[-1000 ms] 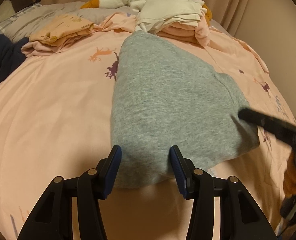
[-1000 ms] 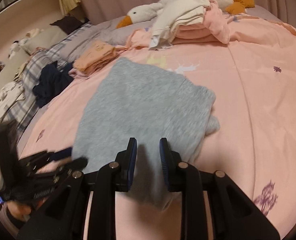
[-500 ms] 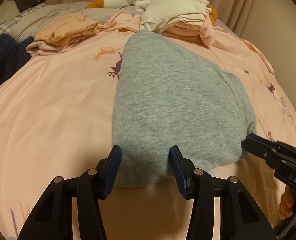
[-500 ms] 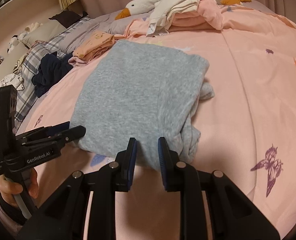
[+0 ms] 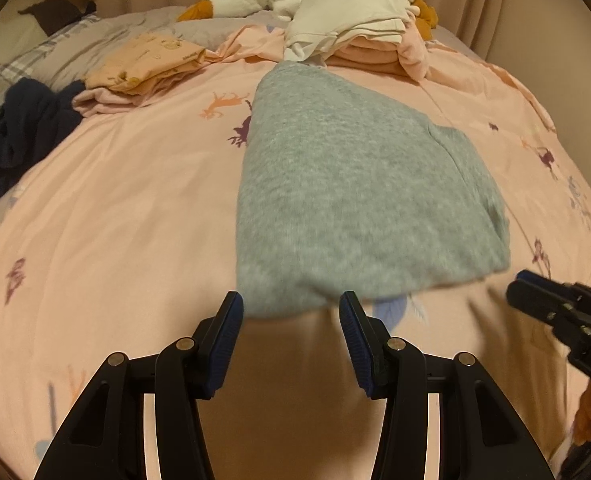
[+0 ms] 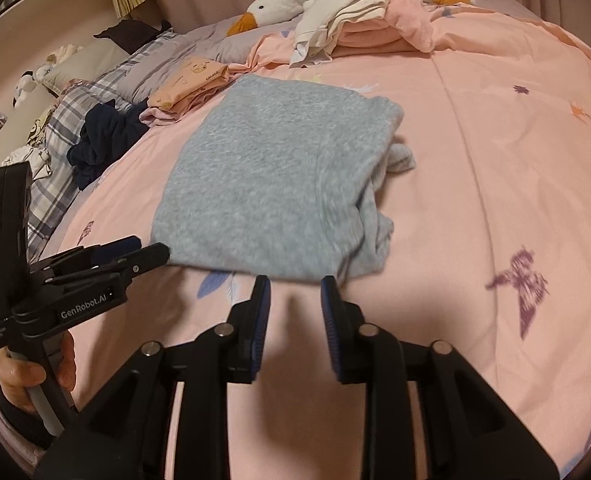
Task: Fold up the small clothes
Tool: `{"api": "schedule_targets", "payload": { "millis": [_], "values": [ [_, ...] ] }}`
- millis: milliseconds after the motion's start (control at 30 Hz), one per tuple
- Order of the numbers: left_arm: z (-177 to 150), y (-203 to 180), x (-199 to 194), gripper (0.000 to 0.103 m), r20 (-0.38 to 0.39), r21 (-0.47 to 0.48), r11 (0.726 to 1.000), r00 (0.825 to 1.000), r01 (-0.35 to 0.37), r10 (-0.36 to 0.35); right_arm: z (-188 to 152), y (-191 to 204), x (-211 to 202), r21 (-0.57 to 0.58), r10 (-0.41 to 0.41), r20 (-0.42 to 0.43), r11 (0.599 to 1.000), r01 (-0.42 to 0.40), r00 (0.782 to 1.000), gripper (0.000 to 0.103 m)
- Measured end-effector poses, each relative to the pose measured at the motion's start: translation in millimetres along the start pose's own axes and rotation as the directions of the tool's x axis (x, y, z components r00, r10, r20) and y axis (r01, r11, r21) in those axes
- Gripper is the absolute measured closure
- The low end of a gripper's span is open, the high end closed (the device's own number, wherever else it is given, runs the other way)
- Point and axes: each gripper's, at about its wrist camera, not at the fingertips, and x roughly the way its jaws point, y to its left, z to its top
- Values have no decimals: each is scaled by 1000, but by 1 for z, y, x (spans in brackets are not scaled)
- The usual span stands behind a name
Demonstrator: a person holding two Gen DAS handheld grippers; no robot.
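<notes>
A folded grey garment (image 5: 355,200) lies flat on the pink bedspread (image 5: 115,220); it also shows in the right wrist view (image 6: 279,184). My left gripper (image 5: 291,312) is open and empty, its tips just short of the garment's near edge. My right gripper (image 6: 295,296) is open and empty, also just clear of the near edge. The right gripper shows at the right edge of the left wrist view (image 5: 555,308). The left gripper shows at the left of the right wrist view (image 6: 135,252).
A stack of folded white and pink clothes (image 5: 359,36) and a plush goose (image 5: 239,0) lie at the far end. A folded peach garment (image 5: 147,64) and a dark navy garment (image 5: 19,132) lie at the left. Pillows (image 6: 55,80) line the bed's left side.
Both grippers have drawn back off the grey garment's near edge. The right gripper, nearly closed around the edge before, has opened and let go. The garment lies flat.
</notes>
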Motion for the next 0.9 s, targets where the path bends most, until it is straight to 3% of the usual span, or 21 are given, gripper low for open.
{"api": "schedule_targets", "payload": {
  "millis": [67, 100, 200, 400, 500, 633, 700, 900],
  "values": [
    [-4, 0, -12, 50, 4, -2, 1000, 1000, 0, 0, -4, 4, -12, -7, 2, 10, 1000, -2, 1000, 63],
    [-5, -1, -17, 44, 8, -3, 1000, 1000, 0, 0, -6, 7, -17, -15, -6, 15, 1000, 6, 1000, 50],
    [-8, 0, -40, 31, 44, -15, 1000, 999, -10, 10, -9, 18, -39, -47, -68, 62, 996, 71, 996, 28],
    [-9, -1, -87, 19, 118, -35, 999, 992, -38, 42, -2, 27, -72, -41, -93, 129, 994, 99, 987, 3],
    [-9, -1, -106, 9, 148, -53, 997, 987, -48, 56, 1, 31, -89, -23, -97, 161, 994, 102, 982, 0],
    [-9, -4, -119, 9, 137, -74, 989, 981, -126, 136, 2, 41, -110, -36, -125, 211, 990, 135, 970, 0],
    [-13, -5, -118, 9, 137, -77, 989, 981, -127, 136, -1, 44, -112, -42, -127, 221, 989, 140, 967, 0],
    [-24, -5, -108, 9, 79, -88, 990, 990, -112, 119, -9, 36, -90, -17, -183, 159, 982, 188, 970, 0]
  ]
}}
